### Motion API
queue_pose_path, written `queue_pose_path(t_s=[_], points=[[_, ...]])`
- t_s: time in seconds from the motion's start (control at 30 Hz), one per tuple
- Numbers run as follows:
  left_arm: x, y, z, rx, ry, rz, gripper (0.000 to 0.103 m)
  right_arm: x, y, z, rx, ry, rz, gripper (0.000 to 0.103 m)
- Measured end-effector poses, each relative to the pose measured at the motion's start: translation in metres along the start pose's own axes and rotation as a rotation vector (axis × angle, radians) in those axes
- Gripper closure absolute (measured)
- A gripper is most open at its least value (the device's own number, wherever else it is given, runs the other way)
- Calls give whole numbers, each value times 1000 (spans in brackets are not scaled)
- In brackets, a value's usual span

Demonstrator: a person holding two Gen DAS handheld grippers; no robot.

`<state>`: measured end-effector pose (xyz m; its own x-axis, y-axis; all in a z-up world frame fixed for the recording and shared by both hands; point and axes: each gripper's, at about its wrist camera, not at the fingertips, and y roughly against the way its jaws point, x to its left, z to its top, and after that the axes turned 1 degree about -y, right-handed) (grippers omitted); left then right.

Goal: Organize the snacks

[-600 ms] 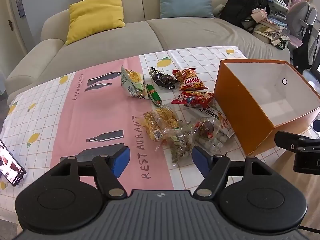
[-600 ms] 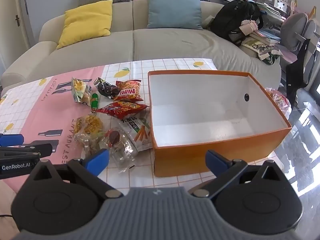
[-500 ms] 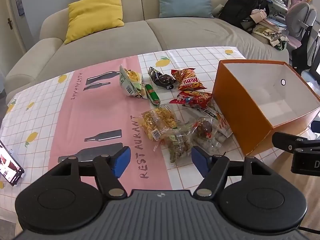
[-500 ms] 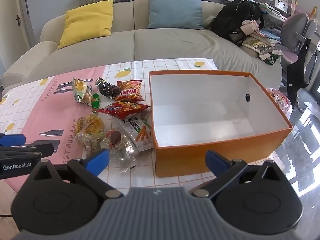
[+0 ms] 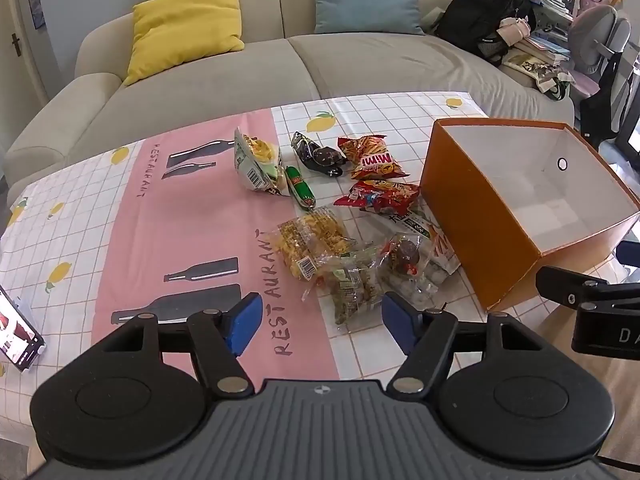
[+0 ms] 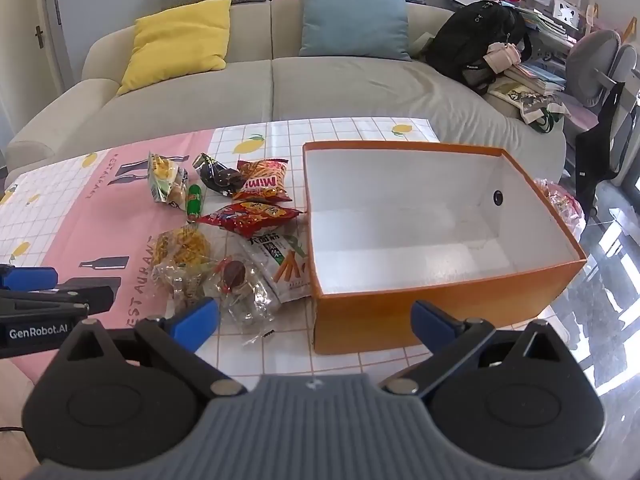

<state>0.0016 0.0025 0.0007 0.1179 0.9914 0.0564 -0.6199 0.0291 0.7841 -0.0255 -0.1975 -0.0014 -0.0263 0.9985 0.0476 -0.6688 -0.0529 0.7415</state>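
Several snack packets lie in a loose pile on the tablecloth: a red Mimi bag [image 5: 372, 157] [image 6: 262, 181], a red chips bag [image 5: 380, 197] [image 6: 250, 217], a green sausage [image 5: 301, 188], a yellow noodle packet [image 5: 314, 240] [image 6: 182, 246] and clear candy bags [image 5: 356, 284] [image 6: 240, 288]. An empty orange box [image 5: 472, 216] [image 6: 440, 312] with white inside stands right of them. My left gripper [image 5: 320, 318] is open and empty, just short of the candy bags. My right gripper [image 6: 316, 320] is open and empty in front of the box's near wall.
A phone [image 5: 16, 332] lies at the table's left edge. A beige sofa [image 5: 240, 76] with yellow and blue cushions runs behind the table. A black backpack [image 6: 476, 46] and a cluttered desk chair sit at the right.
Both grippers have drifted slightly forward toward the table. Nothing was grasped or moved.
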Motion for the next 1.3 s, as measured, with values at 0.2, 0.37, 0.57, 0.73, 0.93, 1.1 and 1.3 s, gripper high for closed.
queue_pose_path(t_s=[0.2, 0.37, 0.57, 0.73, 0.93, 1.1, 1.3], points=[[0, 0, 0, 2, 3, -1, 22, 2, 0, -1, -2, 8, -4, 3], [-1, 1, 0, 4, 4, -5, 22, 1, 0, -1, -4, 10, -8, 3], [-1, 1, 0, 6, 5, -10, 22, 0, -2, -2, -2, 7, -13, 3], [-3, 1, 0, 7, 5, -12, 22, 0, -2, -2, -3, 6, -15, 3], [-3, 1, 0, 6, 7, -16, 22, 1, -3, -2, -5, 11, -17, 3], [-3, 1, 1, 7, 8, -19, 22, 2, -3, -3, -5, 12, -20, 3], [-3, 1, 1, 7, 8, -20, 23, 3, -2, -3, -6, 18, -23, 3]])
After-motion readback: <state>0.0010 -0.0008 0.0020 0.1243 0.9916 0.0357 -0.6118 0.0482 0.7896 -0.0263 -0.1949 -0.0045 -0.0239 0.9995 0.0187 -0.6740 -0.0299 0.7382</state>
